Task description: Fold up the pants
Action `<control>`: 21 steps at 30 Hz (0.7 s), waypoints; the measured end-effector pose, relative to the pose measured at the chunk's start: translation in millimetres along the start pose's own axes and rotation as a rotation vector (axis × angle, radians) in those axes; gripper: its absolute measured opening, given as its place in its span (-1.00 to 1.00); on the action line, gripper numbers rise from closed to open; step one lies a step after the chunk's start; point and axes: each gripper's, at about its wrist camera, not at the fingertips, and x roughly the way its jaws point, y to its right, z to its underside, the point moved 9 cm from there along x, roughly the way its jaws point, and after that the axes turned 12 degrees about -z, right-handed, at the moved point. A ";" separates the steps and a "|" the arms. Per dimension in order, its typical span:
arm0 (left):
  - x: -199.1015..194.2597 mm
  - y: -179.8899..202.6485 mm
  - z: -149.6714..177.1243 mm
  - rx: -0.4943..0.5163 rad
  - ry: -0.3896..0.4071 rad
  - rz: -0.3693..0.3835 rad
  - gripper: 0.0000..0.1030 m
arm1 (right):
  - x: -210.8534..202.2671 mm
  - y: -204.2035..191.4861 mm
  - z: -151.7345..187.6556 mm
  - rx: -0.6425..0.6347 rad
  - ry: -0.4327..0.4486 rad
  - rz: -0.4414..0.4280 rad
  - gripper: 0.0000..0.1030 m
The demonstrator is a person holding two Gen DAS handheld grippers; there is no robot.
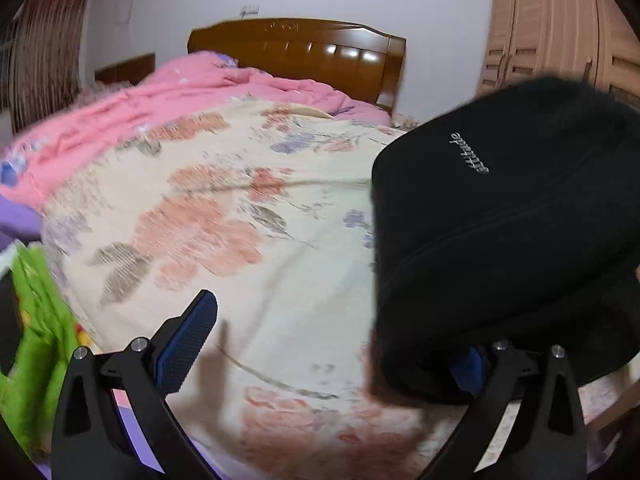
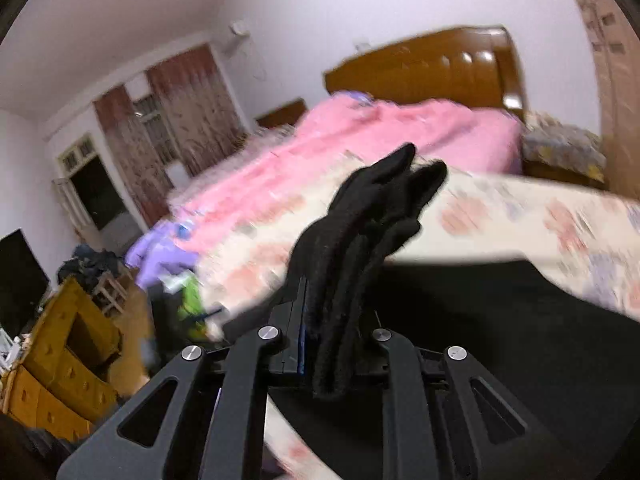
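The black pants (image 1: 508,232) are folded into a thick bundle with a small silver logo, lifted at the right of the left wrist view above the floral bedspread (image 1: 248,216). My left gripper (image 1: 328,344) is open; its left blue pad (image 1: 188,344) is bare and the pants drape over its right finger. In the right wrist view my right gripper (image 2: 332,320) is shut on a bunched edge of the black pants (image 2: 372,216), which sticks up between the fingers; more black cloth (image 2: 500,344) spreads to the right.
A pink quilt (image 1: 168,108) lies at the head of the bed before a wooden headboard (image 1: 304,48). A wardrobe (image 1: 560,28) stands at the right. Green cloth (image 1: 36,320) lies at the left edge. Yellow boxes (image 2: 68,360) and clutter sit on the floor.
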 end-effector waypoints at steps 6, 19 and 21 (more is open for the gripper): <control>7.8 15.8 18.1 0.077 -0.028 -0.047 0.97 | 3.7 96.9 96.4 0.321 -0.020 -0.007 -0.70; 8.9 11.1 16.2 0.029 -0.046 -0.051 0.97 | -0.3 79.3 84.6 0.282 -0.023 0.018 -0.70; 2.1 7.0 10.8 -0.029 -0.018 -0.030 0.97 | -1.2 70.7 77.4 0.276 -0.008 -0.009 -0.70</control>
